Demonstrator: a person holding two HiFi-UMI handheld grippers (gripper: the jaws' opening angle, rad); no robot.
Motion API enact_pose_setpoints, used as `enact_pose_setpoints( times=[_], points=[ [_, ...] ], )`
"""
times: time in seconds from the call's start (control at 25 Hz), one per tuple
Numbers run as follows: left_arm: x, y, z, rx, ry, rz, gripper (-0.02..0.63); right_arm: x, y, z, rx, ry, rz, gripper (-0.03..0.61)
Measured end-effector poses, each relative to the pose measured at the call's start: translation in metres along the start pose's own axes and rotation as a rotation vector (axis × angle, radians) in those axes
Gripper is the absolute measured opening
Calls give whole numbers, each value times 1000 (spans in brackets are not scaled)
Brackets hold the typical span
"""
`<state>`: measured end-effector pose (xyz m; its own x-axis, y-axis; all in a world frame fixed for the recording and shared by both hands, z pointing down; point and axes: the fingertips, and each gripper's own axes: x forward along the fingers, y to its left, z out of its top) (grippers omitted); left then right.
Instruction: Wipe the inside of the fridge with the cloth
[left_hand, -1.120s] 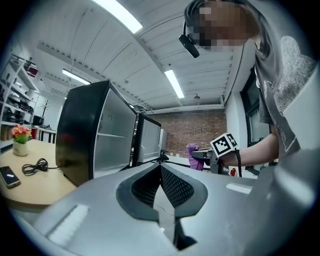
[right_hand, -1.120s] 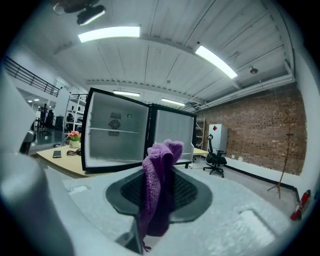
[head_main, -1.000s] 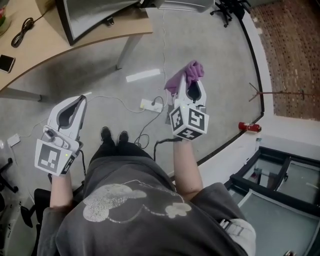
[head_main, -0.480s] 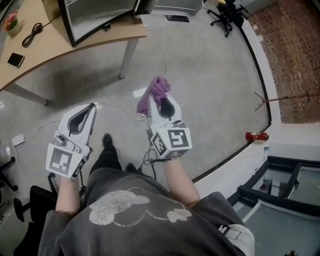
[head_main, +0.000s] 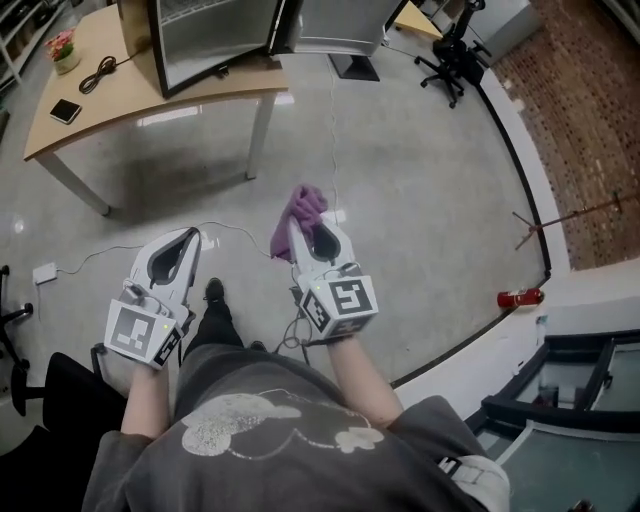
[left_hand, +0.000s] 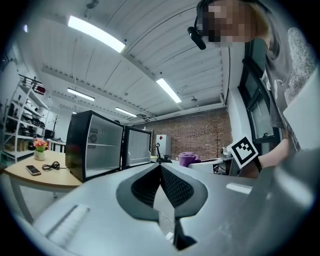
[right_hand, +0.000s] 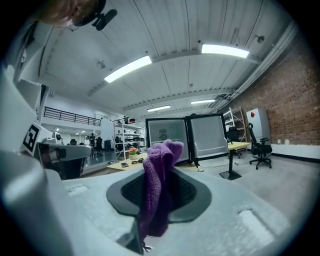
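Observation:
A black mini fridge (head_main: 212, 32) stands on a wooden table (head_main: 150, 92) far ahead, its door (head_main: 335, 22) swung open to the right. Its empty inside (right_hand: 167, 132) shows in the right gripper view. My right gripper (head_main: 306, 228) is shut on a purple cloth (head_main: 300, 212), which bunches up above the jaws (right_hand: 159, 180). My left gripper (head_main: 189, 234) is held beside it, shut and holding nothing (left_hand: 160, 168). Both are over the floor at waist height, well short of the fridge (left_hand: 94, 145).
A phone (head_main: 65, 110), a coiled cable (head_main: 100, 70) and a flower pot (head_main: 65, 45) lie on the table. An office chair (head_main: 452, 48) stands at the back right. A red extinguisher (head_main: 520, 297) lies by the wall. Cables and a white adapter (head_main: 45, 272) cross the floor.
The view has tilted up, so more of the fridge and table show. My right gripper, still holding the cloth, has moved left and closer to the left gripper.

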<state>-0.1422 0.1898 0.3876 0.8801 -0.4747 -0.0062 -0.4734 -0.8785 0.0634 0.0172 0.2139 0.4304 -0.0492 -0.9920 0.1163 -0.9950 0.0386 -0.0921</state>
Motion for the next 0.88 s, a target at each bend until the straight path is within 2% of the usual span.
enact_pose_setpoints(
  times=[0.24,0.48,0.88],
  points=[
    [-27,-22,11,23,-24,34,18,-24,13,2,10,-14,34,80],
    [-42,-34,14,31,-35,41,18,-40,26,-1,-37,-7,54,80],
    [-64,-50,9,19,-23,64,18,-62,40,-24,-34,60,78,80]
  ],
)
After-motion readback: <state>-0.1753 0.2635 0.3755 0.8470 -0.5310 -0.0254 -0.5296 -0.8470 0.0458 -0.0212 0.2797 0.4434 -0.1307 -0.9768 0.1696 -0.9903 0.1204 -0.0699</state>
